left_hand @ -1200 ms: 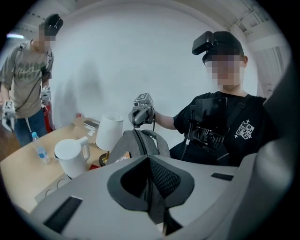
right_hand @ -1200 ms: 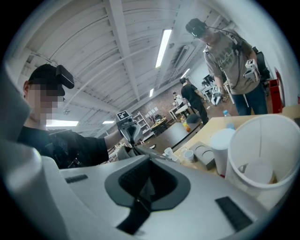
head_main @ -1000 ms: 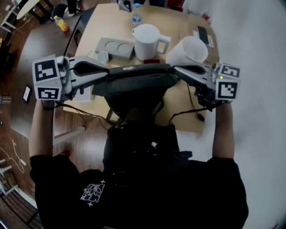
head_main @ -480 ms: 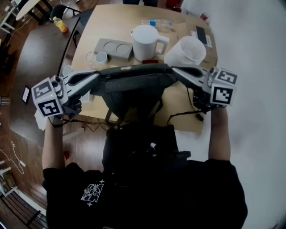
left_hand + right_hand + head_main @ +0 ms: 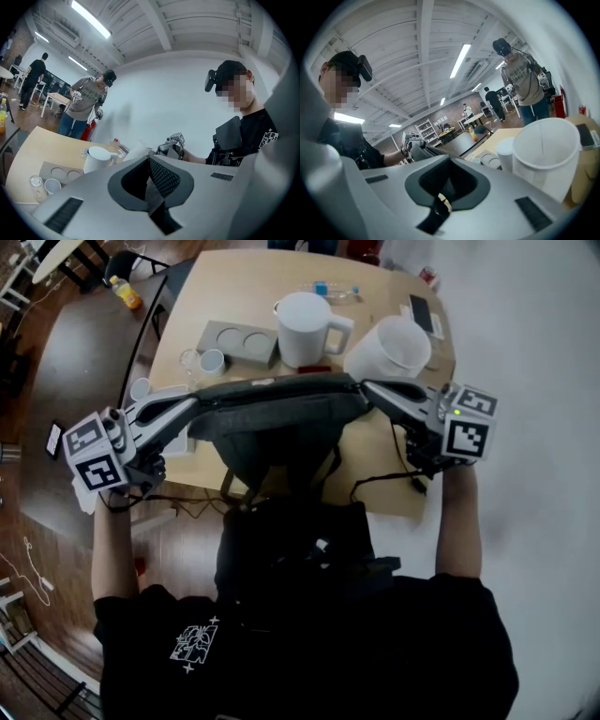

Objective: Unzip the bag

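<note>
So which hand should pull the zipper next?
Probably the left gripper. Its jaws are shut on a grey strip at the bag's end, maybe the zipper pull, with open space beside it. The right gripper pinches the other end, close to the white bucket.

The person holds both arms out in front, bare below short black sleeves. The left hand [image 5: 117, 486] holds the left gripper [image 5: 202, 401], which points in toward the middle. The right hand [image 5: 433, 457] holds the right gripper [image 5: 367, 387], which points in from the other side. Both grippers lie nearly flat, tips facing each other and well apart. Each one's jaws are closed tight, pinching a bit of the bag [image 5: 281, 423].
</note>
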`<action>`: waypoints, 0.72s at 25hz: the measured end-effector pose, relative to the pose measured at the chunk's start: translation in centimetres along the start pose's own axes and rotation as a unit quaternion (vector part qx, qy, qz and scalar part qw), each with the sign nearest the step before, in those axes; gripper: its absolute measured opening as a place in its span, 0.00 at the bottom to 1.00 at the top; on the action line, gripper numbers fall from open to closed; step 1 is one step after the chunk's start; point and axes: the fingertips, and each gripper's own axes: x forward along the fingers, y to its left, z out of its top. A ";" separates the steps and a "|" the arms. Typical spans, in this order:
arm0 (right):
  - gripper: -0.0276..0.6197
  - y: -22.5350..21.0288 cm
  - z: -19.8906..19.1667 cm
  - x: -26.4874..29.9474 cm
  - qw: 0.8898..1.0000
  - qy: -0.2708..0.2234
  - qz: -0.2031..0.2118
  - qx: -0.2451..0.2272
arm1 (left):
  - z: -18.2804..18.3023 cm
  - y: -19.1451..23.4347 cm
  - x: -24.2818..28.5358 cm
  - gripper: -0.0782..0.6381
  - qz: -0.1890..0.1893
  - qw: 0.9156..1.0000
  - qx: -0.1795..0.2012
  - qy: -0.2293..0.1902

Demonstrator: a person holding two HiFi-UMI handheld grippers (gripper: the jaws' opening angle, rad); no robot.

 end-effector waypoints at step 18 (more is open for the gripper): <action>0.05 -2.5 -1.2 -1.0 0.999 -0.012 -0.027 0.033 | -1.9 2.8 -3.8 0.11 0.024 0.996 -0.059 -0.062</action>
